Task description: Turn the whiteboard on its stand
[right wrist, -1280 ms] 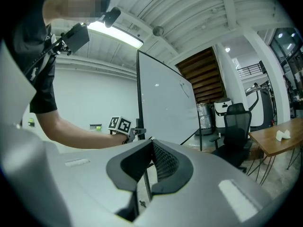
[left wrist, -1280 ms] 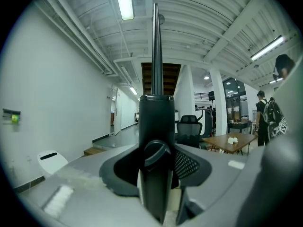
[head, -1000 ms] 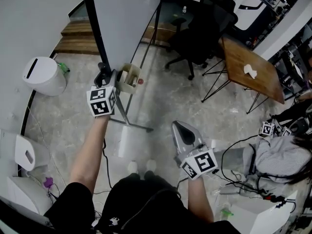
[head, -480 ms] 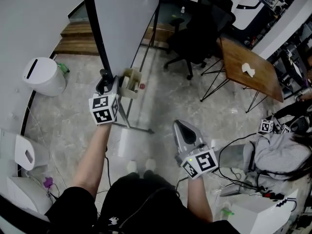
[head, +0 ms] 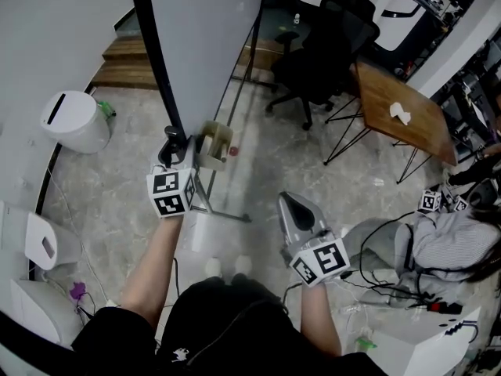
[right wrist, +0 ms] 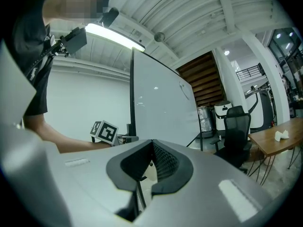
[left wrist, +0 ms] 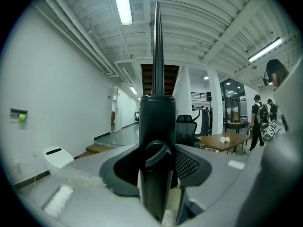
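The tall white whiteboard (head: 205, 45) stands on its thin metal stand (head: 221, 207) at the far left of the room and is seen almost edge-on. The left gripper (head: 174, 142) pinches its black frame edge (left wrist: 157, 74) low down, at a round black knob (left wrist: 157, 154). The right gripper (head: 292, 203) hangs nearer to the person, right of the stand, with its jaws pressed together on nothing.

The hold is on a narrow, smooth edge and with one gripper only. I judge that the jaws can slip off if the pull is quick or goes across the edge. The board is tall and the feet of the stand are slim, so a sudden pull may rock it or tip it. The small beige holder (head: 213, 141) just right of the grip, with a red thing beside it, may spill if the frame jerks. The near foot of the stand lies close to the person's shoes (head: 213, 267) and could catch them.

The grey stone floor (head: 258, 155) right of the stand is open as far as the black office chair (head: 325, 49) and the brown wooden table (head: 401, 114). The far edge of the board may sweep toward the chair. At the left, the white wall and the white round bin (head: 72, 121) leave less room. Cables (head: 376, 261) lie at the near right, well apart from the stand.
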The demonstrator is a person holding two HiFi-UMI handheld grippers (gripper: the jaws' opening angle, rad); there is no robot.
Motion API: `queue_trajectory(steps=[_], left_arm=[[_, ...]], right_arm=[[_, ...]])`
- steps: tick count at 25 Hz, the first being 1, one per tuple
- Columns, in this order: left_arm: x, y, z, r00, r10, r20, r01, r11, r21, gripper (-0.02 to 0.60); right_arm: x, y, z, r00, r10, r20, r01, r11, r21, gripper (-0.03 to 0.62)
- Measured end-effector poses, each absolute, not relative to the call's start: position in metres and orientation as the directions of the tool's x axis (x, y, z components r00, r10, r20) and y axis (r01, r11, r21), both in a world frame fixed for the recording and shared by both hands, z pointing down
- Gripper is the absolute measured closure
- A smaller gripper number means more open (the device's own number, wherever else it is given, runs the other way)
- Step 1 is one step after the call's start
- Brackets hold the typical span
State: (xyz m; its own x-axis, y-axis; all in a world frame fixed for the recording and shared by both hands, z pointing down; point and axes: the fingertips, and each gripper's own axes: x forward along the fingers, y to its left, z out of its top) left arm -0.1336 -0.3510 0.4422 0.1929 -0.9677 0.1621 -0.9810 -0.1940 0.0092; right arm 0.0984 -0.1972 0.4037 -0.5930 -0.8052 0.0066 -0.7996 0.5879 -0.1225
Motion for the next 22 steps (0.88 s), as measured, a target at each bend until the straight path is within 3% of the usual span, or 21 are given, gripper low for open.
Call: queue_trajectory(steps=[22], left_arm=[[-0.132, -0.330, 0.443, 0.211, -0.966, 0.147, -0.976, -0.216, -0.023, 0.383]], right_arm=[[0.088, -0.211, 0.398, -0.602, -0.798, -0.020, -0.791, 0.600, -0.122, 0.589]])
